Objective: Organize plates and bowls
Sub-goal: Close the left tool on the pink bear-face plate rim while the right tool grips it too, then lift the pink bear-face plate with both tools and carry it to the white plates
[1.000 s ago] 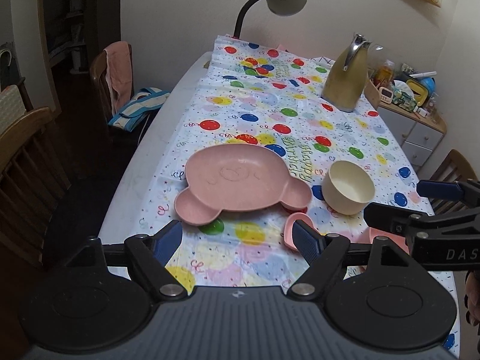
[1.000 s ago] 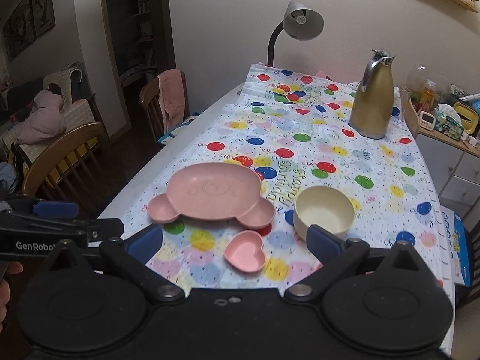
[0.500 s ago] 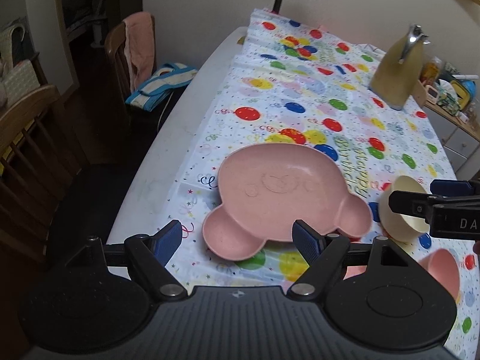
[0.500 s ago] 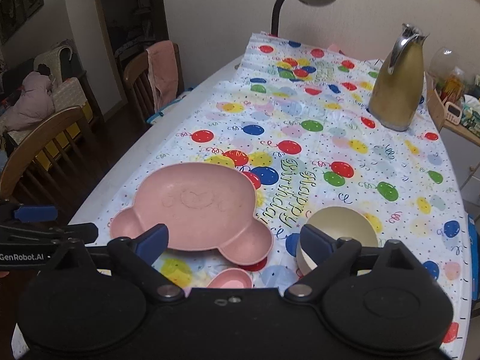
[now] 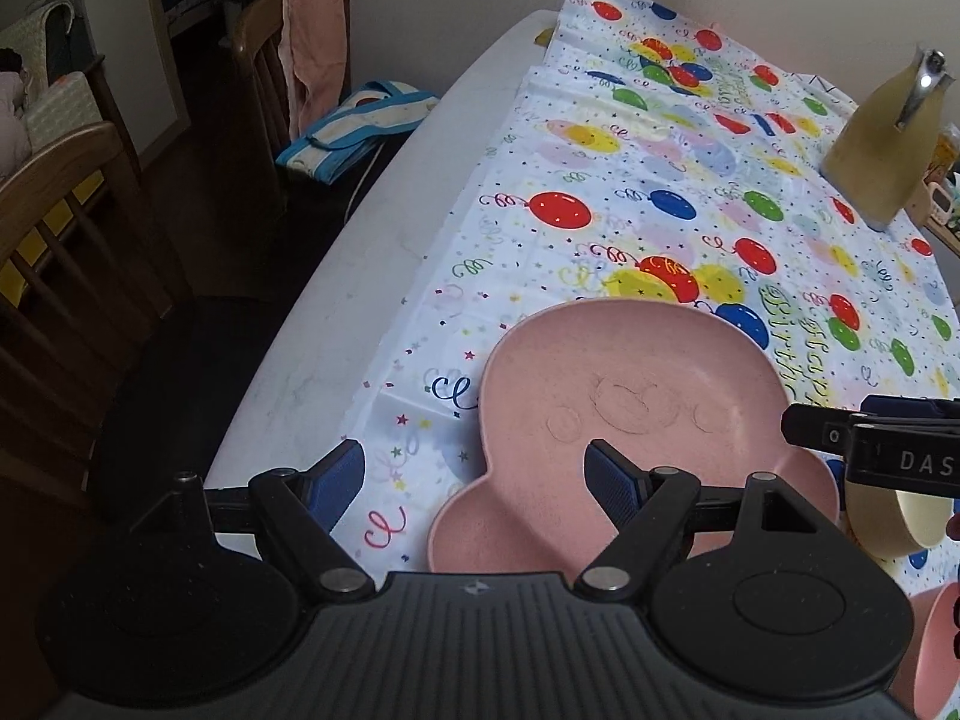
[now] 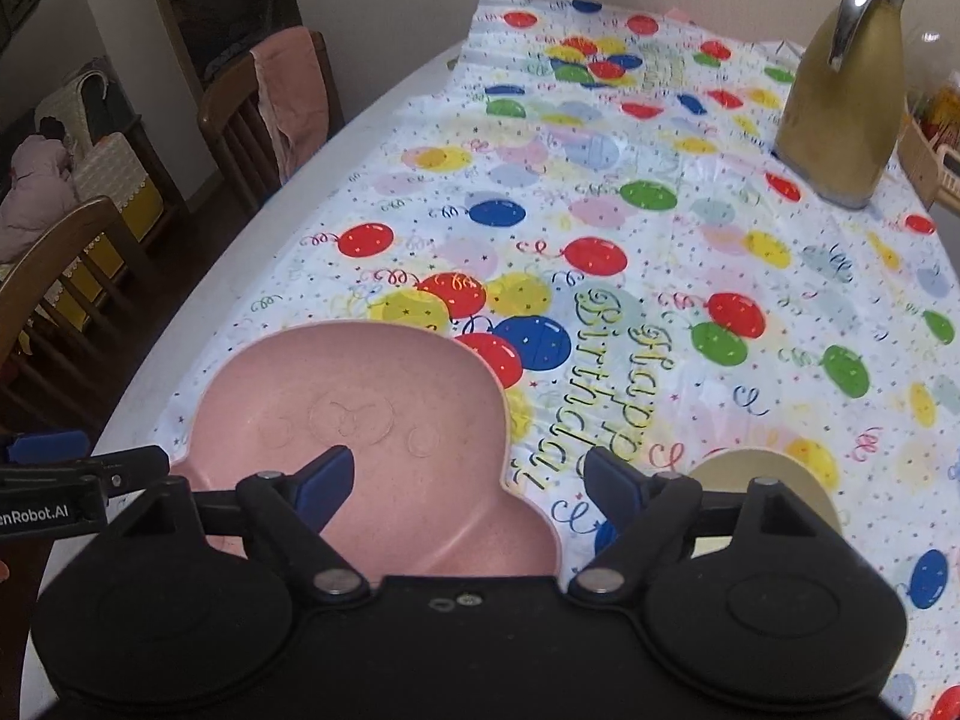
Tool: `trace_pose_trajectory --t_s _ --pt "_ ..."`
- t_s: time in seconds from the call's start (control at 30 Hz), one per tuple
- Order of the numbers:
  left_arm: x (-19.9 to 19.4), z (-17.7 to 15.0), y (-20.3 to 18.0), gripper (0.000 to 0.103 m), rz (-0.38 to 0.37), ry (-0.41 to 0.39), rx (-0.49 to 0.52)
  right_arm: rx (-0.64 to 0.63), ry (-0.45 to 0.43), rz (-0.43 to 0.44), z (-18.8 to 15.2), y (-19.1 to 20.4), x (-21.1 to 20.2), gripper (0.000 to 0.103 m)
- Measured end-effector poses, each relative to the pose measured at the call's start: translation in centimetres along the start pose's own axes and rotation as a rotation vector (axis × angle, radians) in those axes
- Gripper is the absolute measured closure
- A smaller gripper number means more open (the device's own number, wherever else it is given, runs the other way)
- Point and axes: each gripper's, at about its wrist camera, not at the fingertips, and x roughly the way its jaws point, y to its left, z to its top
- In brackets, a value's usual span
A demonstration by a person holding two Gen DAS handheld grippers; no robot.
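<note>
White table (image 5: 336, 324), balloon-print tablecloth (image 6: 660, 276) bearing pink bear-shaped plate (image 6: 360, 420), cream bowl (image 6: 762, 474), gold jug (image 6: 840, 114)

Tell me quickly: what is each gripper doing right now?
Left gripper: open, holding nothing, over the pink plate.
Right gripper: open, jaws just been closing, nothing gripped.

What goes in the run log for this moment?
left tongs: open over bear plate | right tongs: open, closing, nothing gripped | cream bowl: untouched

Pink bear-shaped plate (image 6: 360, 420) flat beside cream bowl (image 6: 774, 480) (upright)
</note>
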Motion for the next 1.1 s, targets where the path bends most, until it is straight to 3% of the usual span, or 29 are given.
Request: trace_pose_trajectory --t_s 0.27,0.37,0.43,0.5,0.57,0.63,0.7,0.93,1.1 --pt "2.8 0.3 0.4 0.023 -0.005 0.017 -0.032 0.059 0.060 -0.025 0.6 -1.5 4.3 0.036" --pt "3.4 0.4 0.4 0.023 -0.018 0.019 -0.040 0.067 0.072 -0.013 0.6 -1.8 5.1 0.047" --pt "3.6 0.4 0.2 0.030 -0.025 0.022 -0.033 0.070 0.081 -0.008 0.6 -1.9 5.5 0.056" --pt "3.9 0.4 0.1 0.041 -0.023 0.034 -0.031 0.076 0.081 0.000 0.4 -2.0 5.7 0.059" --pt "4.3 0.3 0.0 0.045 -0.018 0.049 -0.020 0.077 0.085 0.007 0.4 -2.1 5.9 0.064" --pt "4.6 0.3 -0.2 0.052 -0.015 0.065 -0.010 0.079 0.093 0.014 0.3 -2.2 6.0 0.074" --pt "4.9 0.3 -0.1 0.067 -0.028 0.079 -0.019 0.082 0.096 0.023 0.3 -2.3 6.1 0.080" --pt "4.9 0.1 -0.3 0.086 -0.049 0.072 -0.009 0.080 0.097 0.053 0.2 -2.4 6.2 0.094" --pt "4.7 0.2 -0.2 0.088 -0.051 0.075 -0.016 0.097 0.086 0.055 0.2 -2.5 5.9 0.095"
